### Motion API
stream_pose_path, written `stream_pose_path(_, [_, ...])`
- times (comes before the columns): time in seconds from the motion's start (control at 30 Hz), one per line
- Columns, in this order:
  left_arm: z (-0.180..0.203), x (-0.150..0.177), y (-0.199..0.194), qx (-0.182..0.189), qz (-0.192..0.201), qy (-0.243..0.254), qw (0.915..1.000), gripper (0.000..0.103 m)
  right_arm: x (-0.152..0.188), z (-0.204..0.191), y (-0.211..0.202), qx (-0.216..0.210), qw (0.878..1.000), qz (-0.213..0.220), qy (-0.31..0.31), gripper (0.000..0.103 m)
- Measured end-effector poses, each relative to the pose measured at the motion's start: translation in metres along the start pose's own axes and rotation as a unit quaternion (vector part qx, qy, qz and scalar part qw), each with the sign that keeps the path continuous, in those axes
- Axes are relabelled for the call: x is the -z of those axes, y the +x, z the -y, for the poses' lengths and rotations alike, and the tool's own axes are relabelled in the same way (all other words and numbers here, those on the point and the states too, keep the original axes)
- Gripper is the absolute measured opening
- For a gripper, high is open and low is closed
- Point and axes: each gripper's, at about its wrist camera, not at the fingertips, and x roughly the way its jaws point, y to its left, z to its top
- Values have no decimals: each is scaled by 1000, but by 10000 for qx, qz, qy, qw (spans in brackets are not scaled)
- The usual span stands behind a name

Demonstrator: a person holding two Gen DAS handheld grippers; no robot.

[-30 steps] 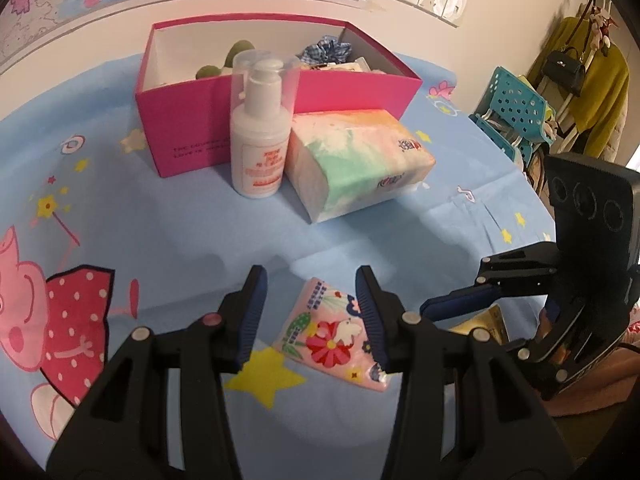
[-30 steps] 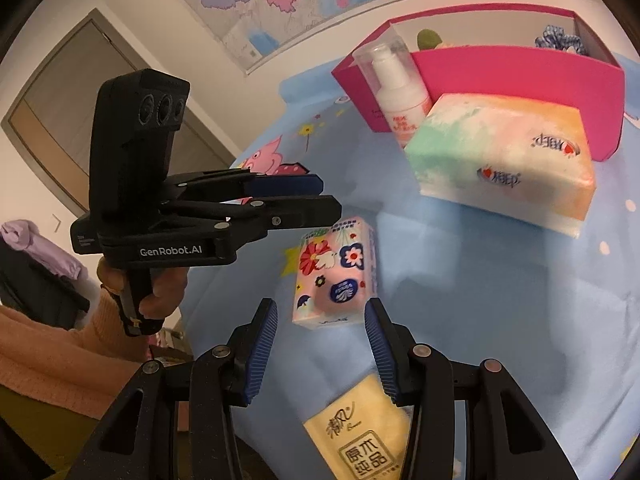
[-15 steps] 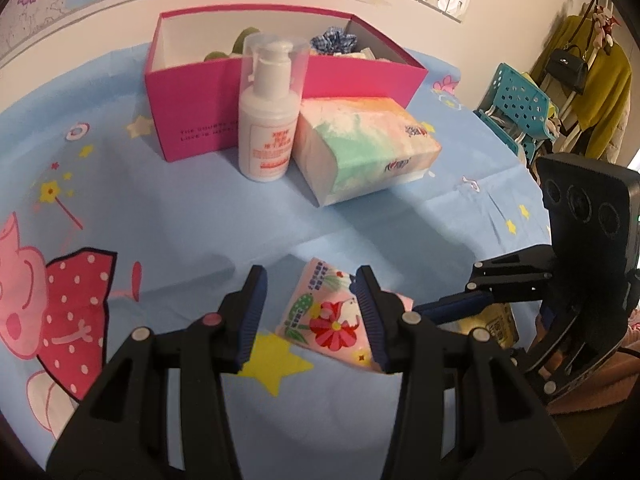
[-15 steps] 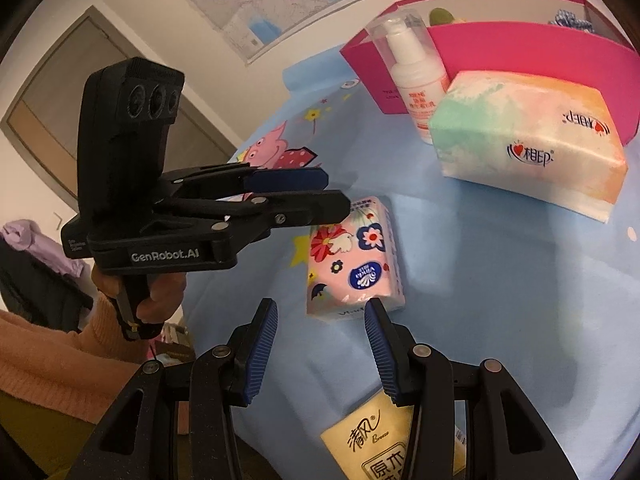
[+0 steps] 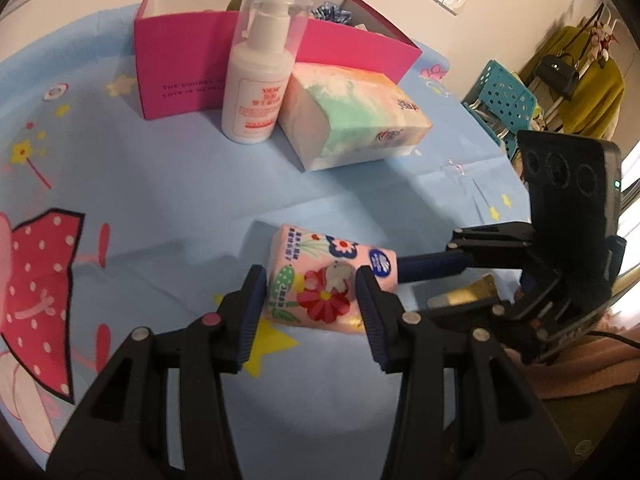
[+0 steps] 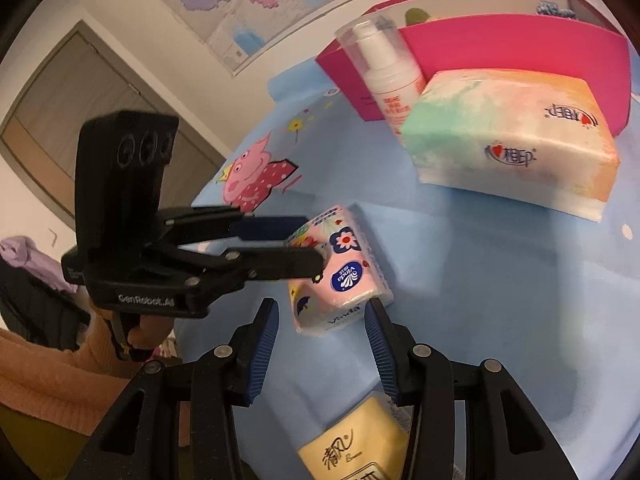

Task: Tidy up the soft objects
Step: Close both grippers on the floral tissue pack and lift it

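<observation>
**Step in hand: take up the small pack**

1. The left claw (image 5: pixel 309 273) straddles the pink floral tissue pack (image 5: pixel 332 256). The pack sits between both pads and lies tilted on the blue tablecloth (image 5: pixel 160 200). Whether the pads already press on it cannot be told, so confirm the grip before you lift.
2. Close gently. The pack is soft and will likely crush or bulge out if you squeeze it hard.
3. Centre the pads on the pack's long sides. A hold near one corner would probably let it swing.
4. The right claw (image 6: pixel 321 303) stands open and empty. The same pack lies just ahead of its fingertips, and its right pad is close to a corner of the pack. Keep this claw clear so the two do not collide.

**Surroundings**

- A yellow tissue pack (image 6: pixel 352 440) lies below the right claw, nearer you than its tips.
- Ahead of the left claw and well apart stands the open pink box (image 5: pixel 180 60), the likely destination.
- A white pump bottle (image 5: pixel 256 96) and a large tissue pack (image 5: pixel 360 120) sit directly in front of the box. Carry the pack over them, not through them, because the upright bottle could tip.
</observation>
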Motion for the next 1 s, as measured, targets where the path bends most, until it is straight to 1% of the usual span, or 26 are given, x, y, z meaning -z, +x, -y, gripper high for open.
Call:
stream_pose_path(0.07, [-1, 1, 2, 151, -51, -69, 9998, 48, 0, 3, -3, 14, 10000, 47, 56, 46])
stream_pose_path(0.23, [2, 5, 5, 297, -58, -84, 9995, 48, 0, 11, -12, 43, 9996, 153, 221, 46])
stream_pose_path(0.37, [10, 7, 7, 292, -71, -22, 9995, 48, -1, 15, -16, 115, 9993, 200, 278, 46])
stream_pose_path(0.5, [15, 9, 7, 269, -49, 28, 9996, 41, -1, 19, -18, 236, 9989, 218, 331, 45])
stream_pose_path(0.67, [13, 9, 5, 248, 23, -28, 9997, 34, 2, 22, -20, 337, 9986, 188, 364, 43])
stream_pose_path(0.77, [15, 9, 7, 206, 35, -30, 9998, 34, 2, 23, -17, 457, 9983, 169, 326, 36])
stream_pose_path(1.0, [26, 9, 6, 38, 56, 125, 9999, 34, 2, 20, -17, 577, 9978, 192, 261, 34])
